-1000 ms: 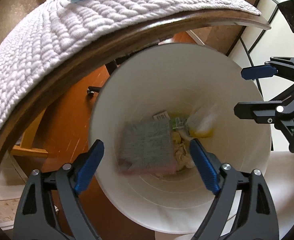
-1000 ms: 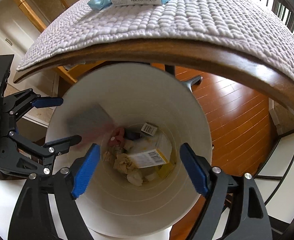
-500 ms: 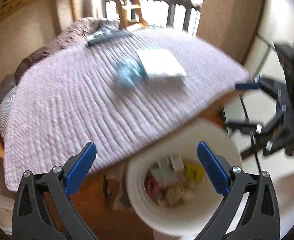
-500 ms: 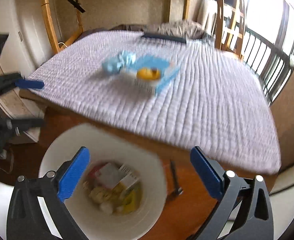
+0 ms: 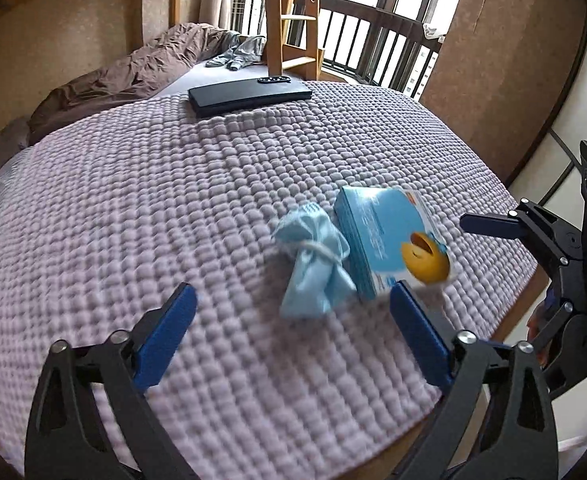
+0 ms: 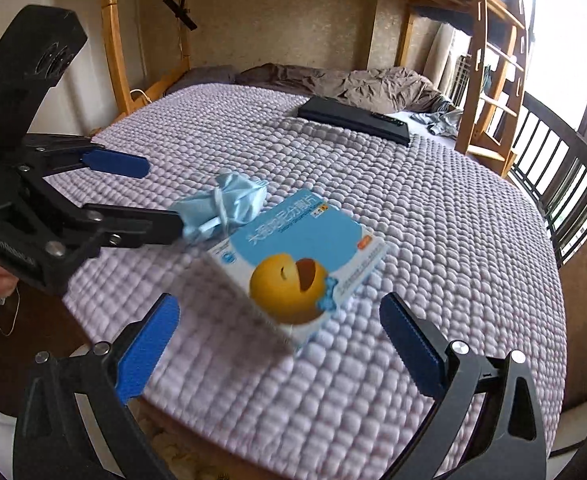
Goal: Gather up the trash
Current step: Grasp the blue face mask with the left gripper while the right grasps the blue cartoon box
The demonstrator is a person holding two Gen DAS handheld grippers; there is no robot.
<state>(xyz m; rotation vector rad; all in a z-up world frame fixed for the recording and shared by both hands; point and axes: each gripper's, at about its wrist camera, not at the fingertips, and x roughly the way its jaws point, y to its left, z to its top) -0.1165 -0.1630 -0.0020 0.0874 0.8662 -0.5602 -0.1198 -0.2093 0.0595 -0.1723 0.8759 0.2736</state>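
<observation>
A wide bed [image 5: 181, 208] under a lavender quilted cover is filling most of both views, with a rumpled brown duvet [image 5: 133, 68] bunching along its far edge against a tan textured wall [image 6: 285, 24]. A pale wooden bunk frame [image 6: 117, 52] and ladder [image 5: 293, 12] are rising at the far corners. Daylight is pouring in through the windows behind a dark railing [image 5: 377, 44], washing out the right side.

My right tool [image 6: 279, 334] hangs wide open over the blue box [image 6: 293, 256]; a crumpled face mask [image 6: 229, 200] touches it near the bed's [image 6: 433, 240] edge.
</observation>
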